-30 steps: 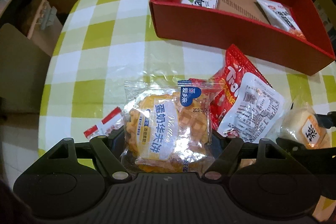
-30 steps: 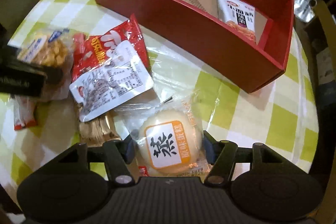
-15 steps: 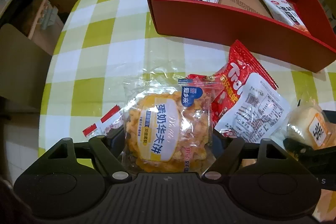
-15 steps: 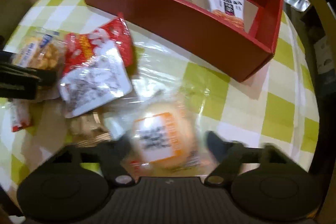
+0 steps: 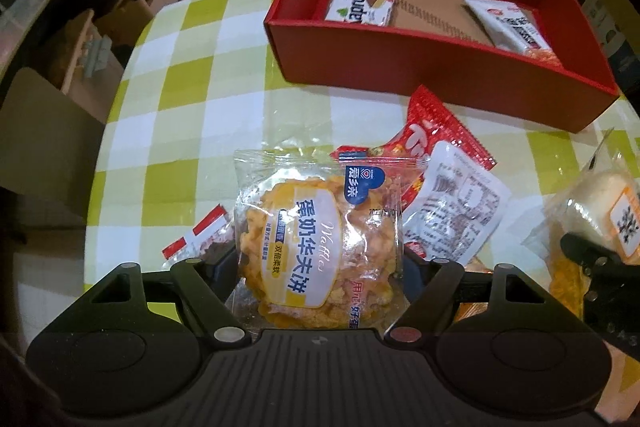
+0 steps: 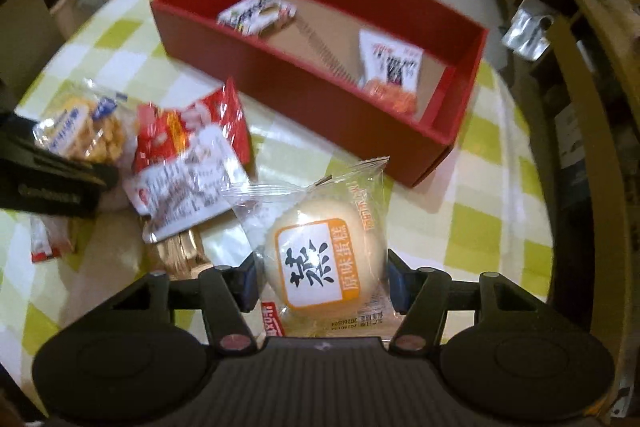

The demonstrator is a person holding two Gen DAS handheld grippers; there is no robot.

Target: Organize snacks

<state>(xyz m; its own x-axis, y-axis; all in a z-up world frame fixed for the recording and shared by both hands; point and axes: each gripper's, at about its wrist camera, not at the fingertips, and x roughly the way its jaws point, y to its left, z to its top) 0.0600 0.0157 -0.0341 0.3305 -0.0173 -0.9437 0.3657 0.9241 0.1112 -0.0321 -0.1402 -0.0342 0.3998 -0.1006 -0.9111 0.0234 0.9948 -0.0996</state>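
Box contents: red box (image 5: 436, 67) holds a wafer packet (image 5: 360, 7) at its left end and a white snack packet (image 5: 508, 27) at its right.
Left gripper (image 5: 318, 263): clamped on the waffle packet (image 5: 316, 235).
Table (image 5: 192, 115): red snack bag (image 5: 444, 187) lies between the grippers.
Right gripper (image 6: 322, 279): clamped on the steamed cake packet (image 6: 320, 259).
Change: both packets now sit higher off the table, closer to the box.

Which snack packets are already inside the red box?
Two: the white wafer packet at the red box's left end and the white packet with orange snacks at its right end. The waffle, bun and red bag are outside it.
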